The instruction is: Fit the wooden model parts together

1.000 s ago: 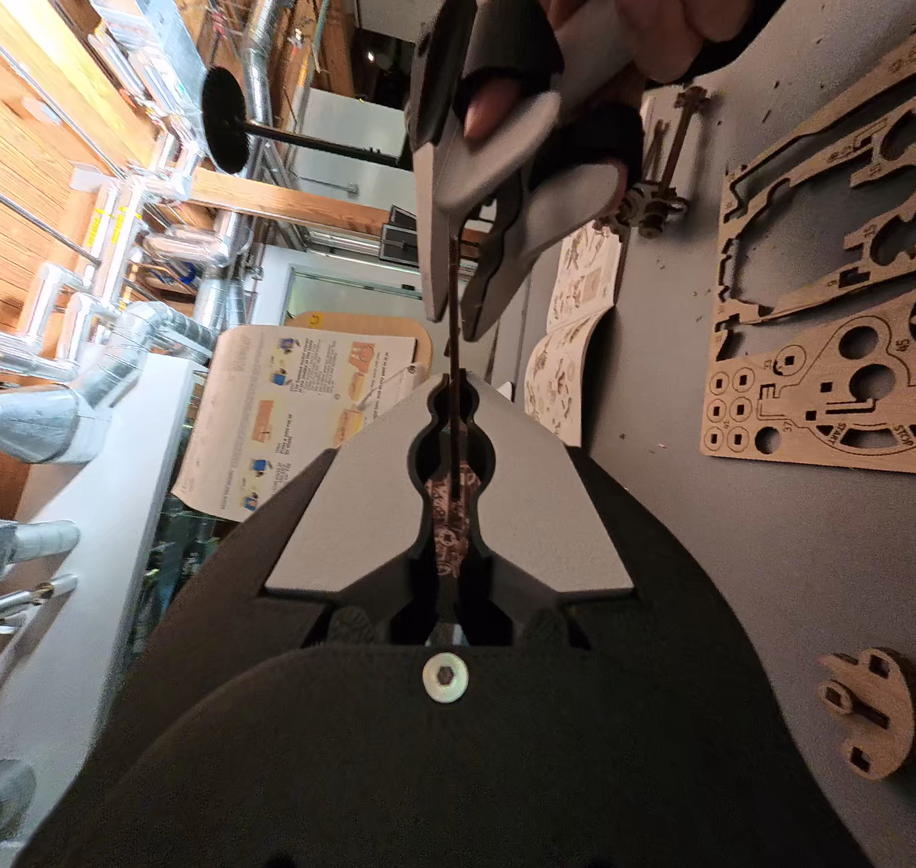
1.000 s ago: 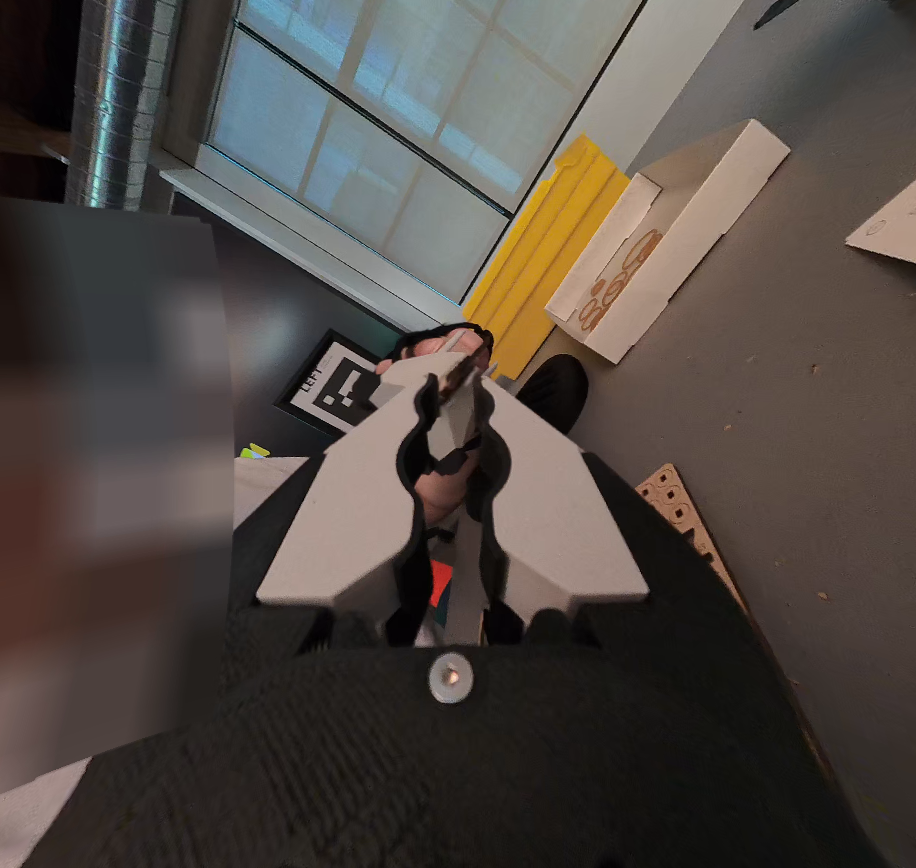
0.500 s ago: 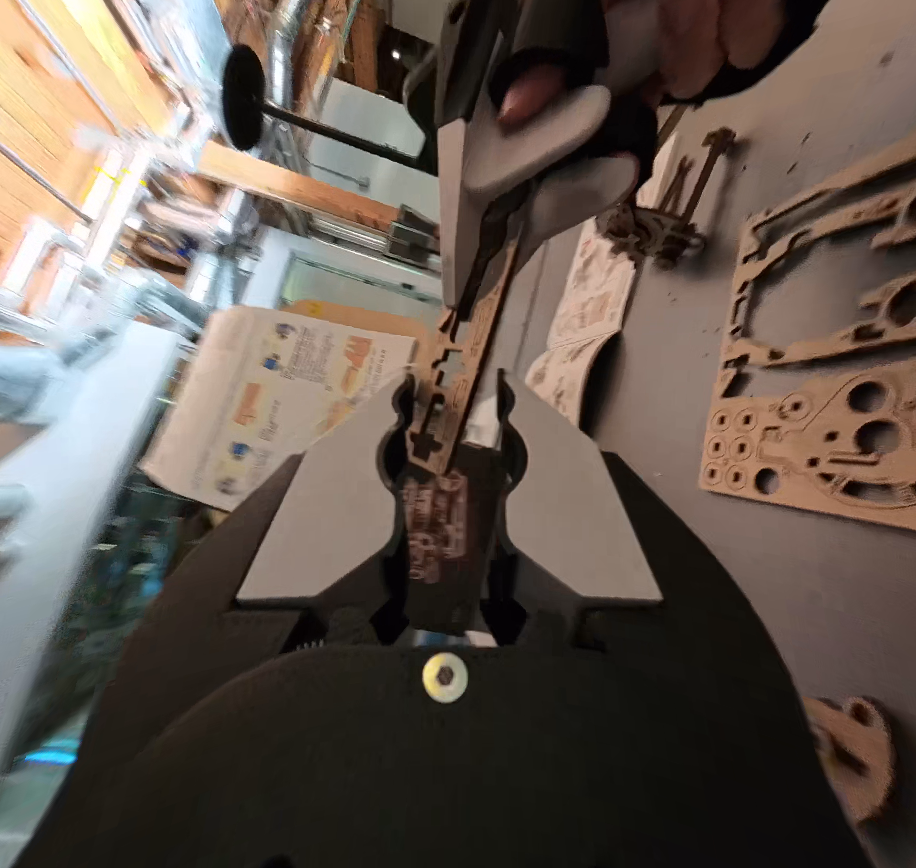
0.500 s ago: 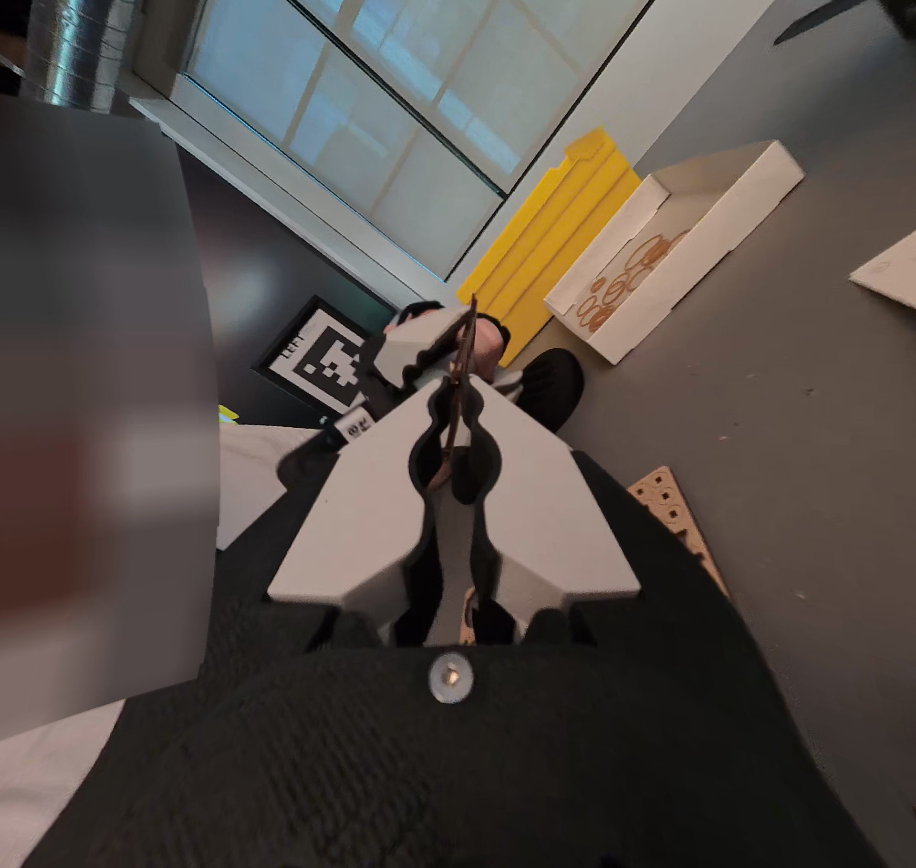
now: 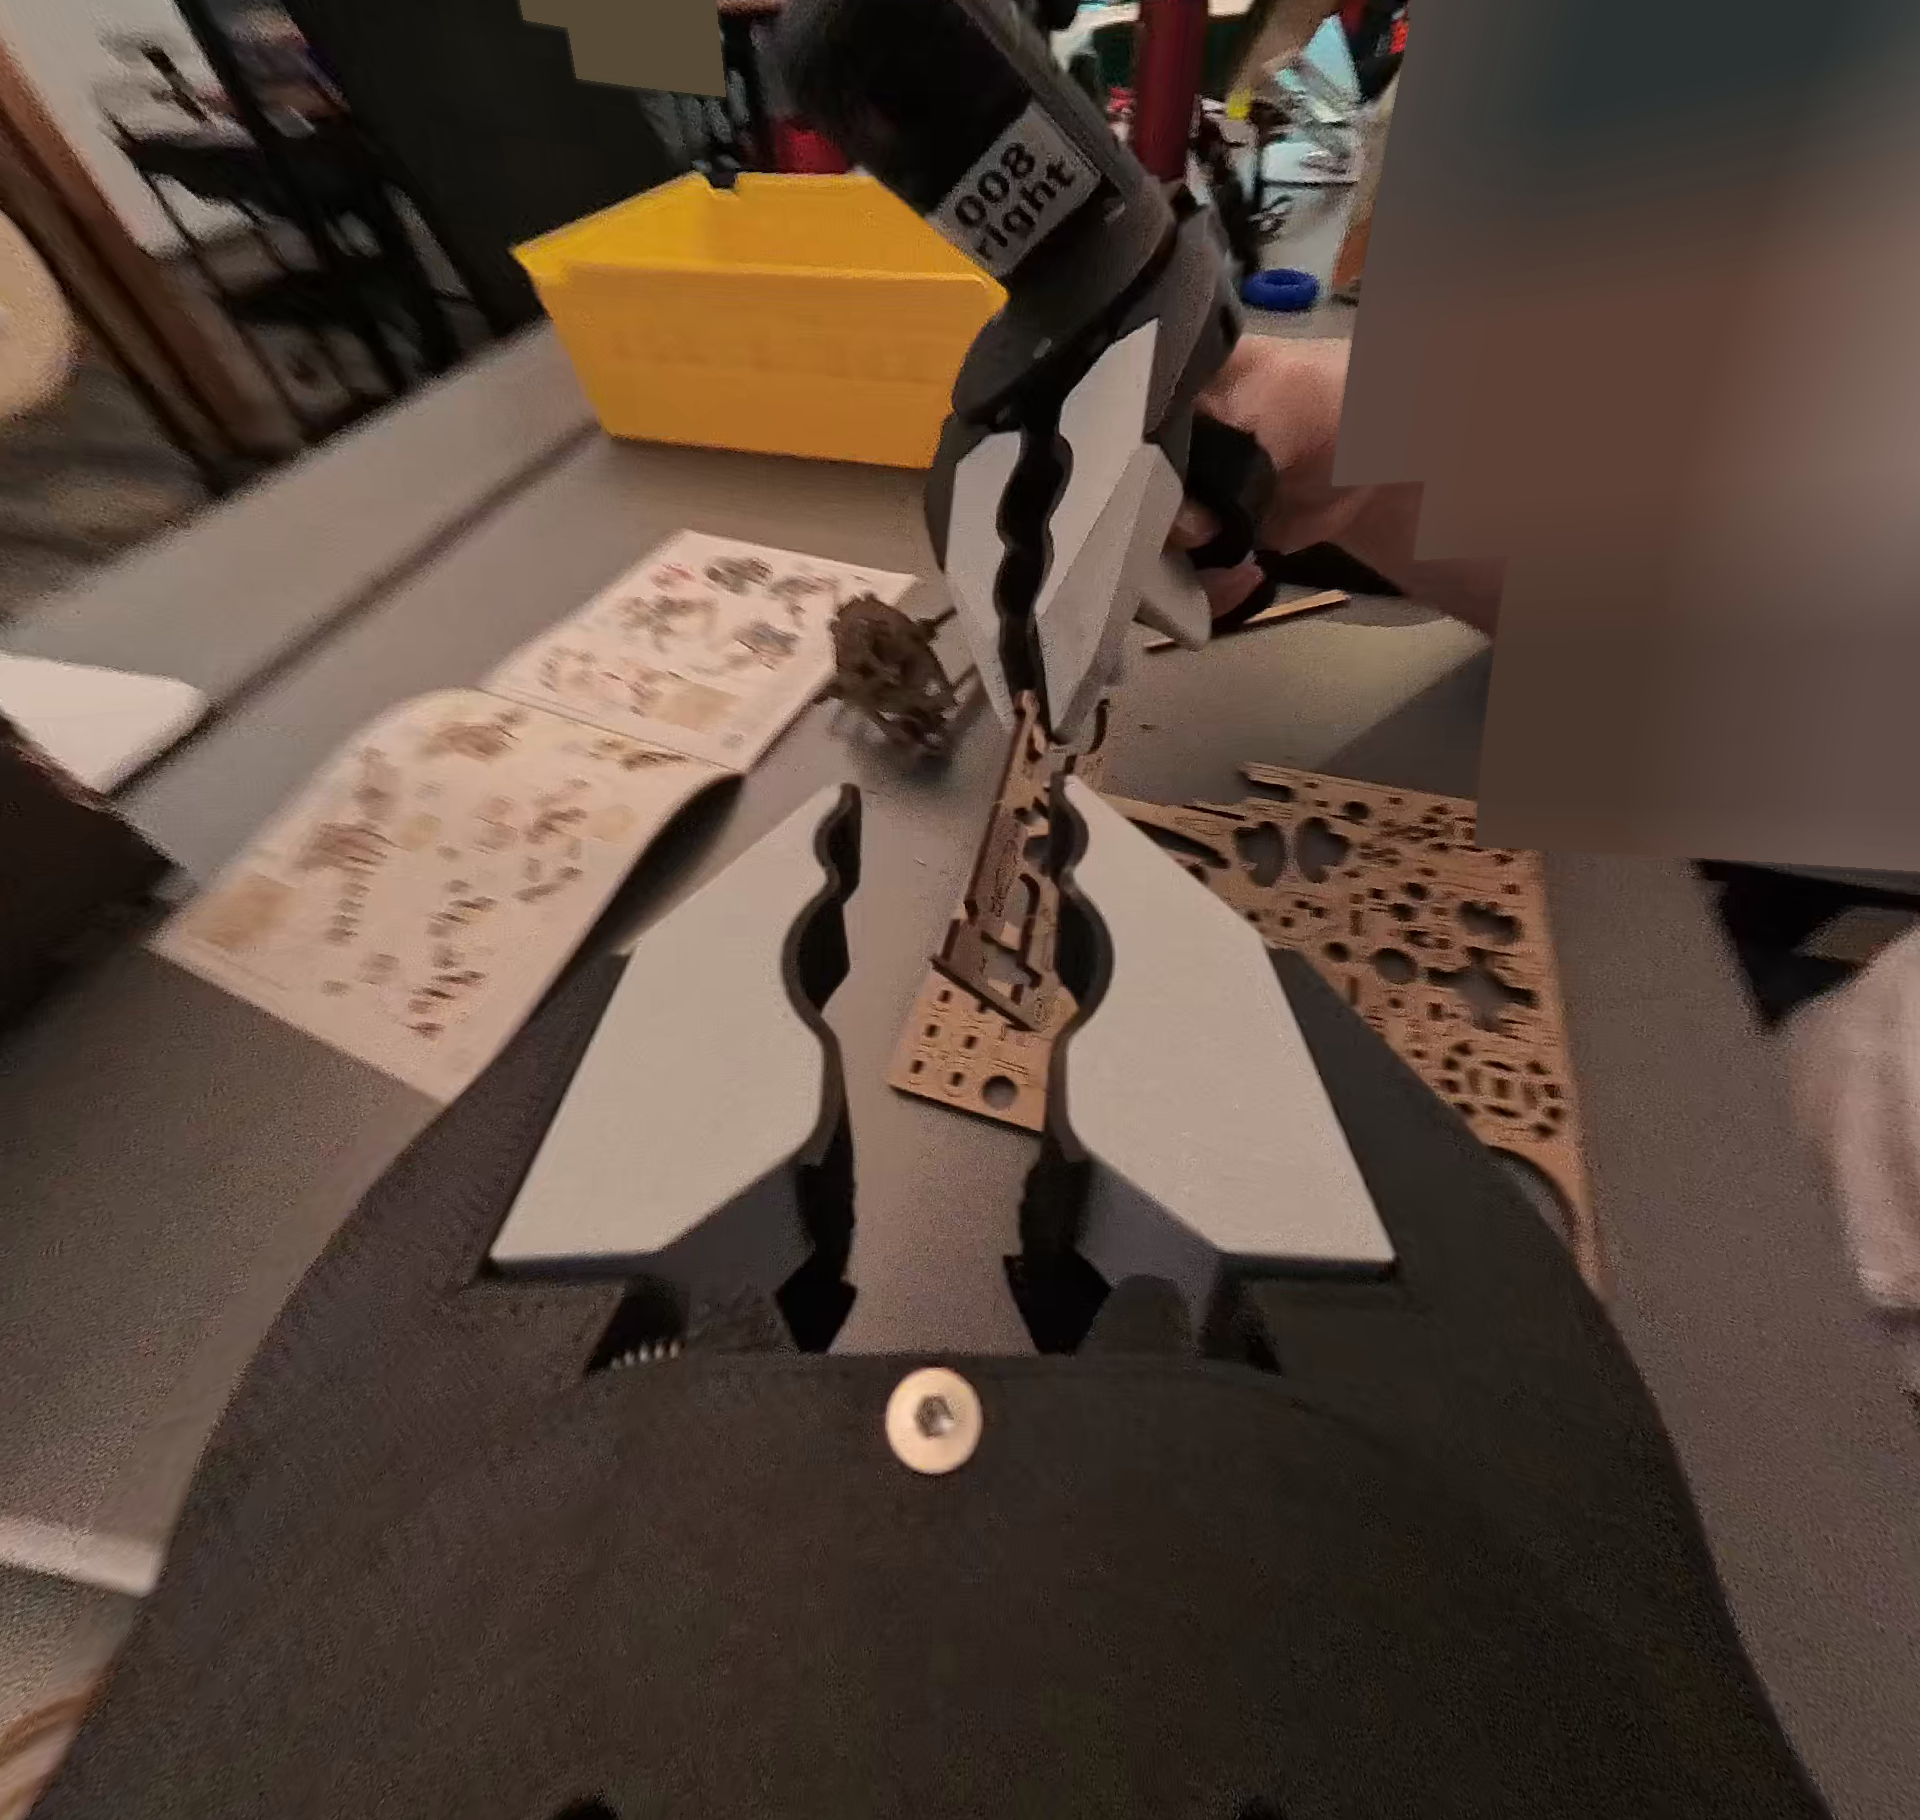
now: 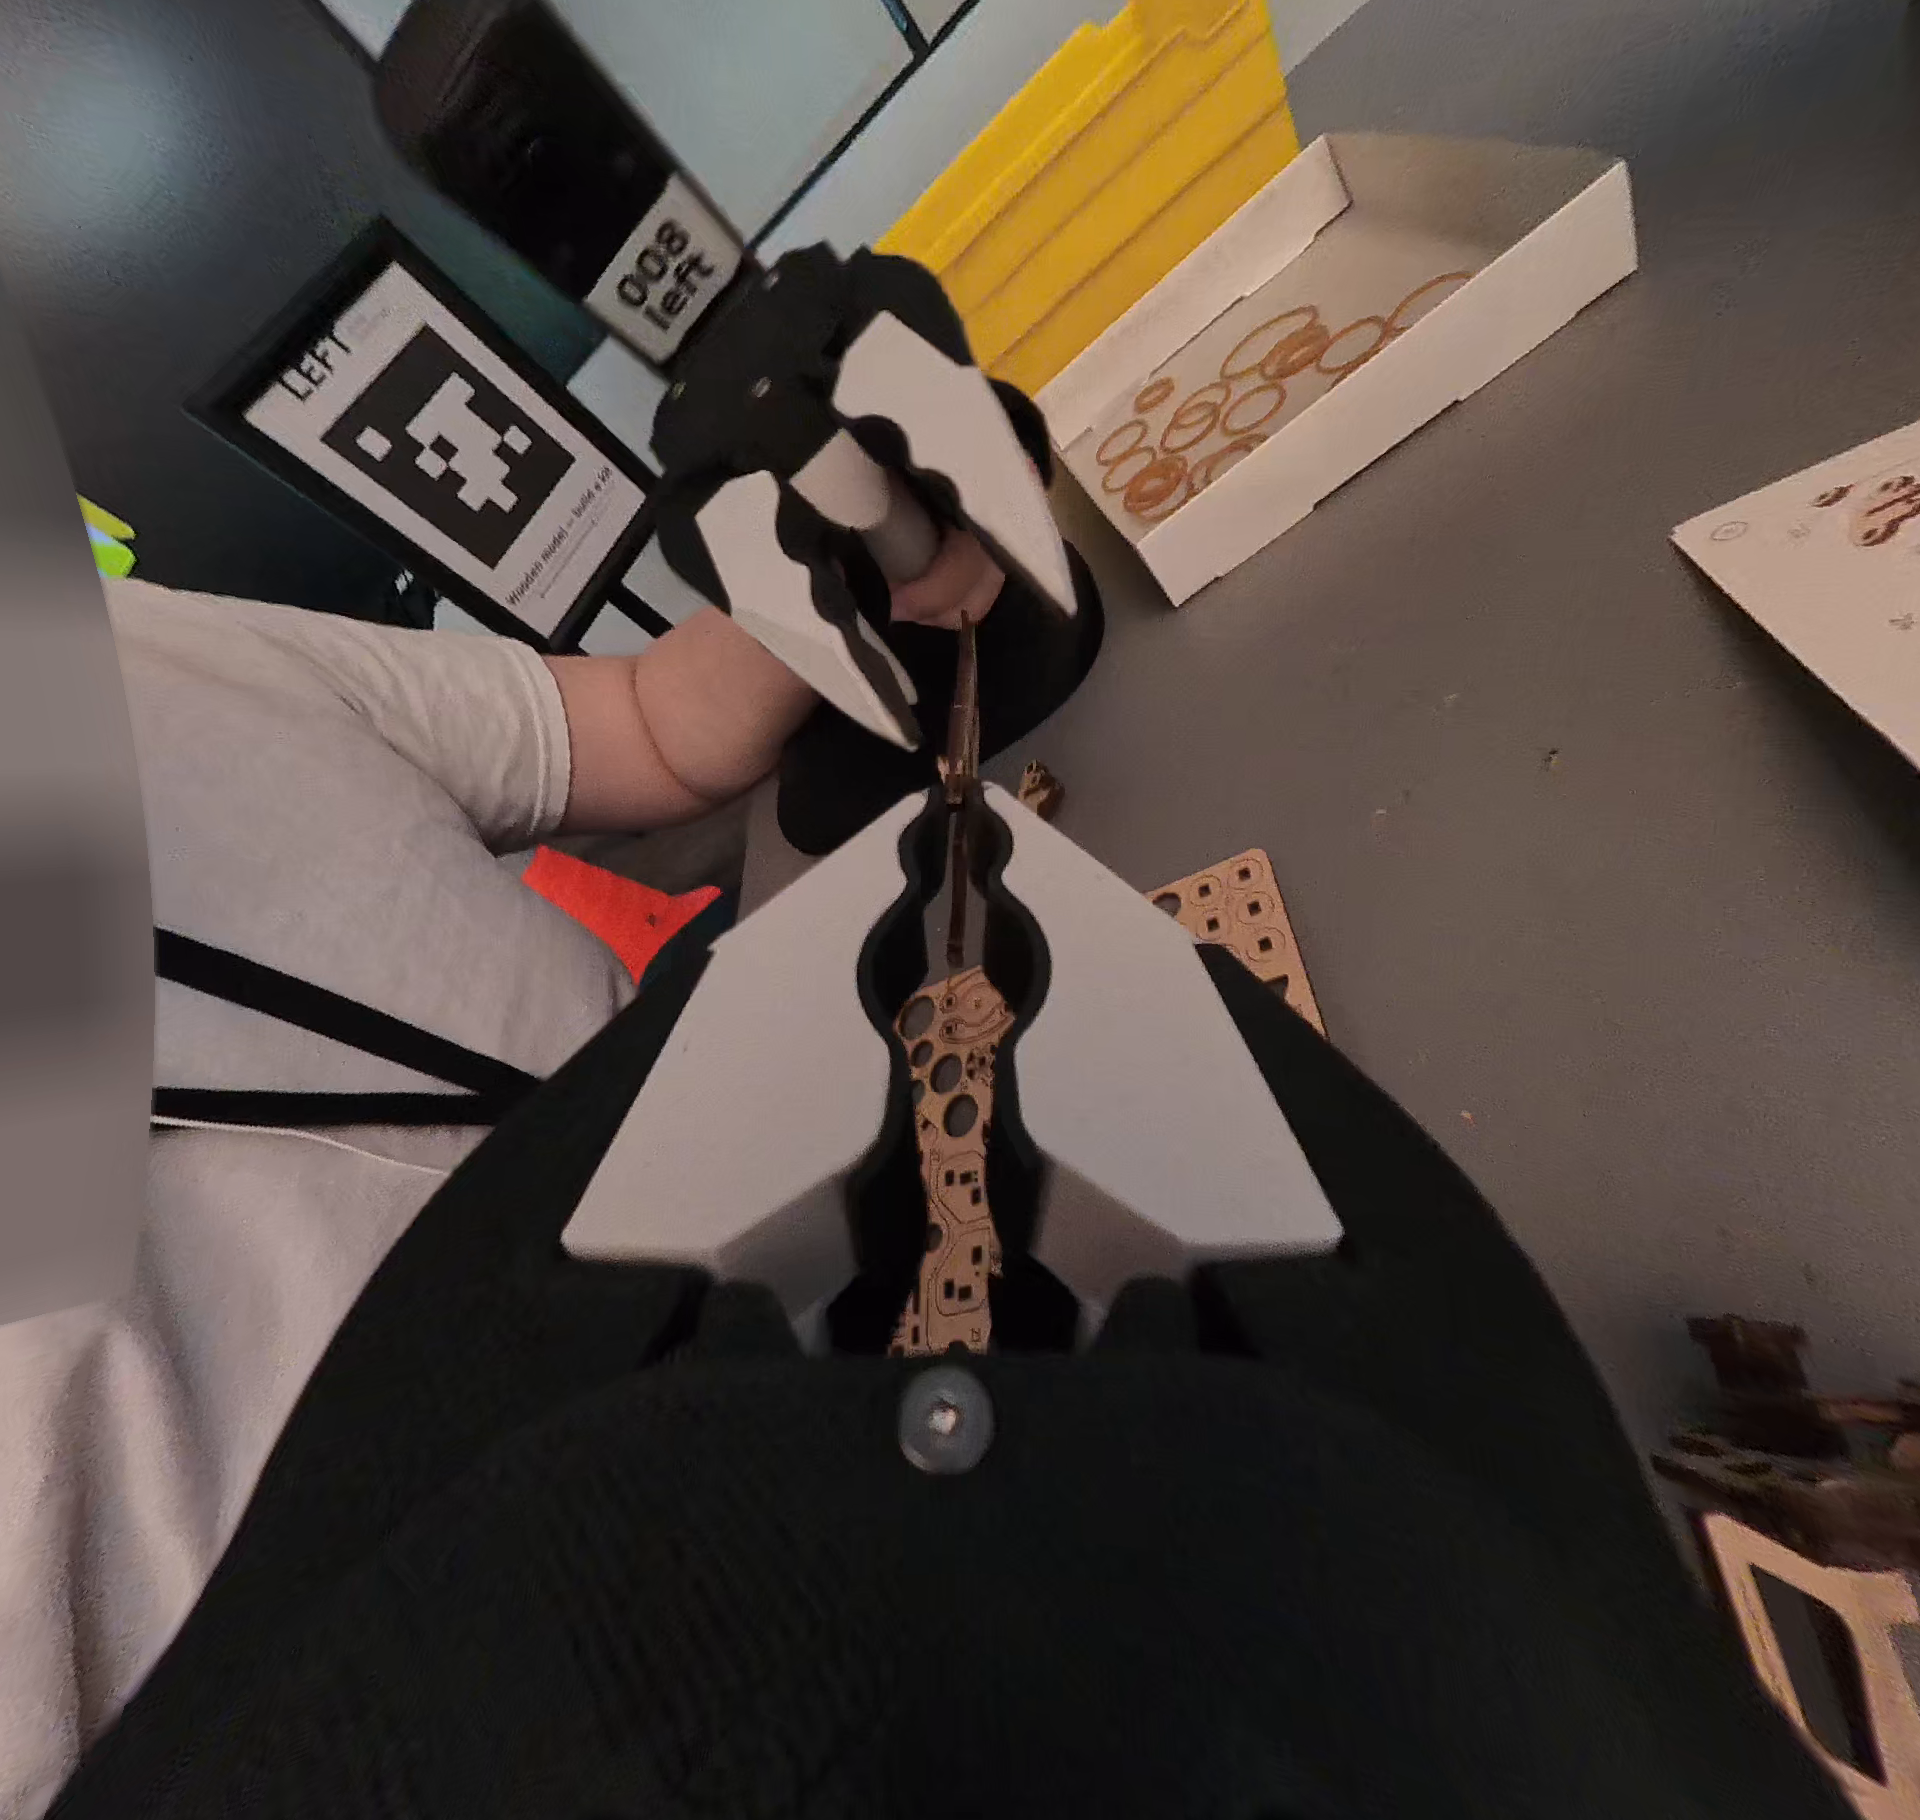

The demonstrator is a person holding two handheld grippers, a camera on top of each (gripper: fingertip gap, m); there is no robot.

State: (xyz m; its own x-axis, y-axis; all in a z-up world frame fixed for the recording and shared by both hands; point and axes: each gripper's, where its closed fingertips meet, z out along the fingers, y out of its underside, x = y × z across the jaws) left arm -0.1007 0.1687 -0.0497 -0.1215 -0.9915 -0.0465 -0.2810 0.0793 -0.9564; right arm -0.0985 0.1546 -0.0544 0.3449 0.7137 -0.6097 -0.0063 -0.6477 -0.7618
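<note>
Wood part [image 5: 1023, 856] hangs above the cut sheet [image 5: 1351, 929], long axis running down from the right gripper [image 5: 1039, 700], which pinches its top. Left gripper [image 5: 951, 814] gapes wide, empty, its right finger beside the part's lower end.

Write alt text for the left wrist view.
The open left gripper sits beside a slotted wooden strip that the right gripper pinches from above. On the grey table lie cut-out wooden sheets, an open instruction booklet, a small dark assembly and a yellow bin.
</note>
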